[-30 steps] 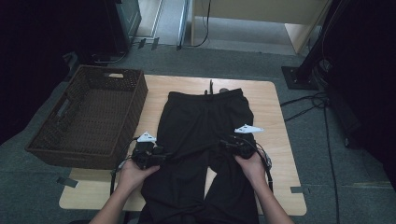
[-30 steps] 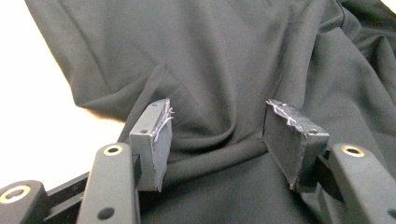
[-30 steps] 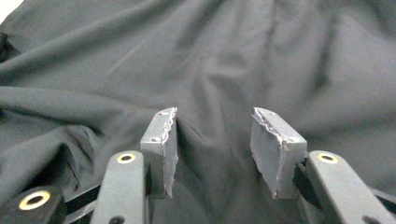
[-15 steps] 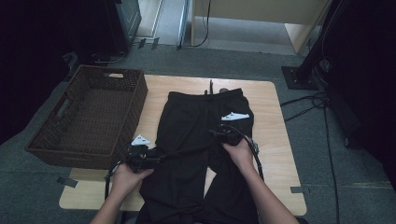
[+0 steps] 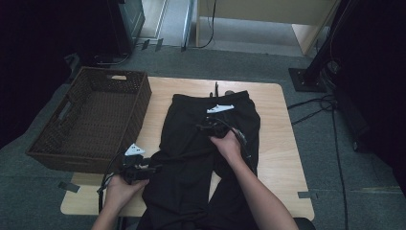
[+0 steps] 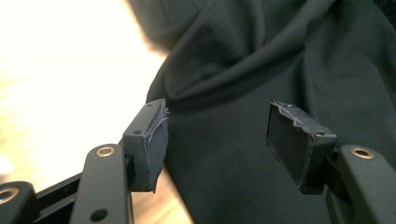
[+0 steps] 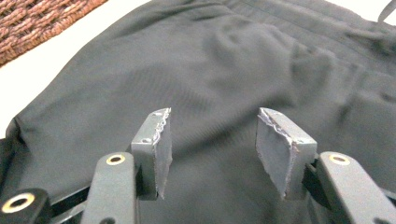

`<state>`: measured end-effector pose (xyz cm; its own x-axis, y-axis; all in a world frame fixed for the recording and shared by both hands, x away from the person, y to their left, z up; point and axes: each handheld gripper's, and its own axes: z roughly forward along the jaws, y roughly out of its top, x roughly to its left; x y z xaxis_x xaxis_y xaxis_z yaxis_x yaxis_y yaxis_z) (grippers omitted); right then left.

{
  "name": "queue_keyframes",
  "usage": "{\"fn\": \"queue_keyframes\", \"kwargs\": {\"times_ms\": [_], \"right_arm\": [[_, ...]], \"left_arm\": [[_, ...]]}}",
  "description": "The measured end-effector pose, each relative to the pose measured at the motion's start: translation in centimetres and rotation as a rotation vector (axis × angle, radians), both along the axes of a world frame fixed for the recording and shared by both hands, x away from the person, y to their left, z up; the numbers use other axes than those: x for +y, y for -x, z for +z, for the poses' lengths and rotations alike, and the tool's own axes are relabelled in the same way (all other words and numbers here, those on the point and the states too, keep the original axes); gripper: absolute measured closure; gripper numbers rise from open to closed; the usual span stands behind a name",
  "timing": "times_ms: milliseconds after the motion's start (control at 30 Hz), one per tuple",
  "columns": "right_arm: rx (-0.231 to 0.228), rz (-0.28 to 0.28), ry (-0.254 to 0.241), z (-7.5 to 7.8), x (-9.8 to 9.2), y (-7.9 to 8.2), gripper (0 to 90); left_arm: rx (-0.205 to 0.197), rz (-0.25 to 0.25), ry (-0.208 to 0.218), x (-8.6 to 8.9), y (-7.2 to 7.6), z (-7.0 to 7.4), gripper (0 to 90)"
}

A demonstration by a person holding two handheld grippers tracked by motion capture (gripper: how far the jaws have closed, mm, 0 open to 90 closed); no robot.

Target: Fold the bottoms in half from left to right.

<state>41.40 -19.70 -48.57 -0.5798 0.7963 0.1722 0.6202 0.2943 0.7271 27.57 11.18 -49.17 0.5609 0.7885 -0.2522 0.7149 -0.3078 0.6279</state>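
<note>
Both tongs spread over black trousers on the bench

Nearest, left tongs [image 6: 217,140] gape empty at the trousers' [image 5: 201,158] edge; farther, right tongs [image 7: 212,149], just opening wider, hover empty above the cloth; basket [image 5: 91,120] beyond.

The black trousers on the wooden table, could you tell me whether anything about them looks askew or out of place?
Slightly. The black trousers are not laid flat: the cloth is bunched into folds at their left edge, by the left hand-held gripper, and the legs hang over the near edge of the light wooden table. No damage or spills show.
</note>
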Motion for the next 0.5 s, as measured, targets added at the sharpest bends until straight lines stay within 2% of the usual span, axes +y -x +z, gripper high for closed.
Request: {"fn": "queue_keyframes", "kwargs": {"times_ms": [100,267,333,433,500], "right_arm": [[0.002,0.01,-0.004,0.1,1.1,-0.3,45.7],[-0.004,0.047,0.006,0.1,3.6,-0.9,45.3],[-0.012,0.055,0.014,-0.1,4.6,-1.2,45.4],[0.01,0.062,0.007,-0.3,6.0,-1.7,45.1],[0.0,0.069,0.0,-0.3,6.9,-2.0,43.7]], "left_arm": [[-0.002,0.007,-0.008,0.3,0.6,0.0,38.7],[-0.002,0.027,0.015,0.9,1.1,-0.7,40.4],[-0.014,0.015,-0.029,0.6,0.9,-1.1,40.8],[-0.025,0.015,-0.026,0.4,0.9,-1.2,40.1],[-0.031,0.009,-0.038,0.2,1.0,-1.2,39.7]]}}
